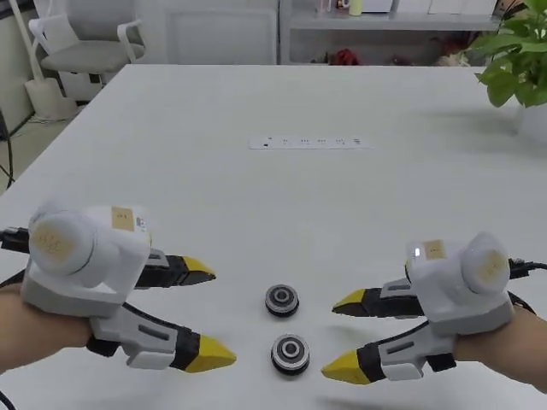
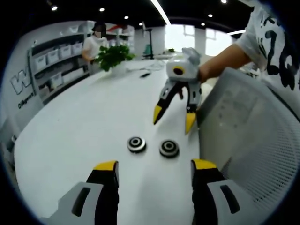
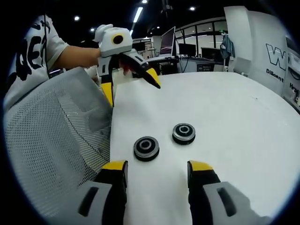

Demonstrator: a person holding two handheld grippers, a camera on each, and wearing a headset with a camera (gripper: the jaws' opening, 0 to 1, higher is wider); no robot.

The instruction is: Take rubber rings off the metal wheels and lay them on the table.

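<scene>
Metal wheels (image 1: 282, 300), pair, rubber rings (image 1: 291, 338) fitted, none yet removed.
Both are laid flat on the white surface (image 1: 342, 196), close together, between the left gripper (image 1: 222, 316) and right gripper (image 1: 330, 339); each set of jaws is held wide apart with nothing gripped, presumably lined up for a first grasp. Wall lettering (image 3: 276, 56) is cut off: a large "W", "Dili…" beneath.

White strip (image 1: 311, 143) mid-counter: markings too small to read. Plant (image 1: 515, 60) cut by the right edge, chair (image 1: 81, 38) by the top edge. Person's forearms (image 1: 34, 329) run off the sides. In the left gripper view, mesh chair back (image 2: 255, 140) hides the counter's (image 2: 70, 131) near edge; wall lettering (image 2: 21, 84) is partly cut off and unreadable. Wheels (image 1: 282, 300): rubber-metal seam too small to tell.
</scene>
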